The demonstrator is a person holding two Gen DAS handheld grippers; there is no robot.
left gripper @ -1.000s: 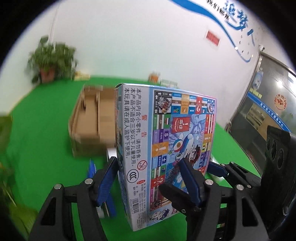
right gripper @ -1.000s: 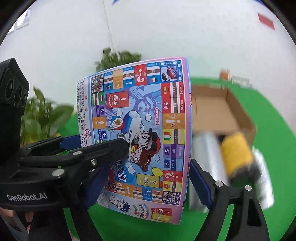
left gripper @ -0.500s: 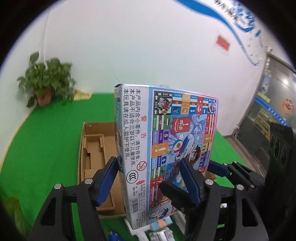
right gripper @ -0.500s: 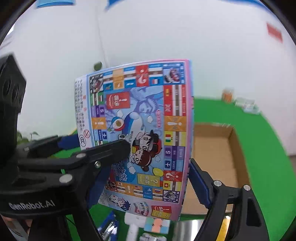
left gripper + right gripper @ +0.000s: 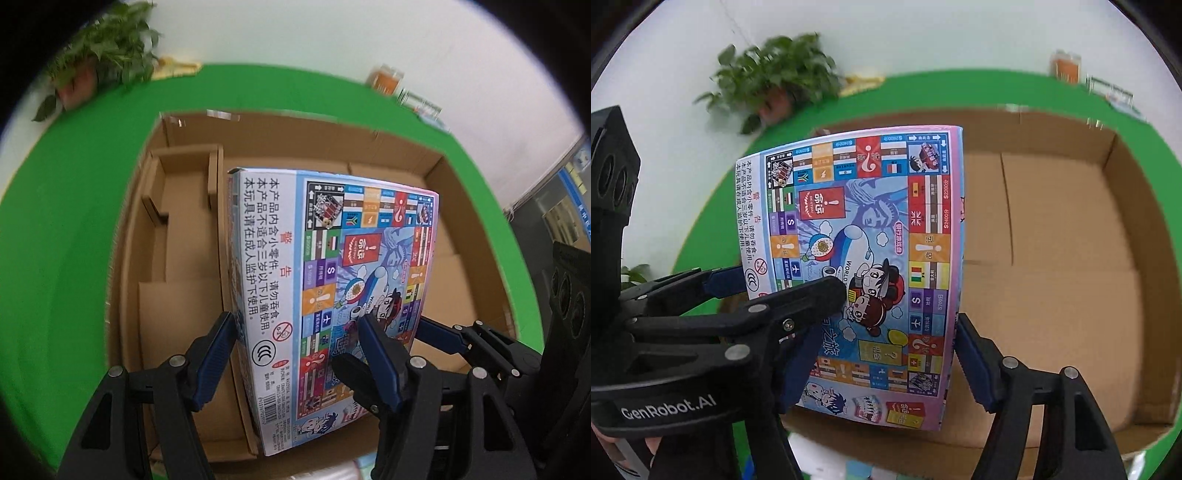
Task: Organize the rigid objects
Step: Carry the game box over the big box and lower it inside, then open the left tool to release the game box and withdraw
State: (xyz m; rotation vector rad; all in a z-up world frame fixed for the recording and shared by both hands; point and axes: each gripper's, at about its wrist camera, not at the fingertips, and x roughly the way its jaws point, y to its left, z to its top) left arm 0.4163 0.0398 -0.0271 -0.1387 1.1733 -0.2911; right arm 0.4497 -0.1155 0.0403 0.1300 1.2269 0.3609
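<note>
A colourful board game box (image 5: 332, 266) (image 5: 857, 240) hangs upright over an open brown cardboard carton (image 5: 332, 140) (image 5: 1071, 240), tilted down toward its floor. My left gripper (image 5: 295, 321) is shut on the box's near end, one blue pad at its left edge and one on the printed face. My right gripper (image 5: 897, 306) has the same box between its jaws, which are closing. One of its fingers lies across the face and its blue pad (image 5: 971, 354) is against the right edge. The left part of the carton holds a folded cardboard insert (image 5: 177, 206).
The carton sits on a green cloth-covered table (image 5: 74, 221). A potted plant (image 5: 99, 55) (image 5: 775, 81) stands at the far left edge. An orange packet (image 5: 384, 79) and small jars are at the far right. Loose small items (image 5: 849, 469) lie in front of the carton.
Both grippers have carried the game box forward over the carton and tipped downward. The carton now fills the view beneath the box. The loose items have slid out below.
</note>
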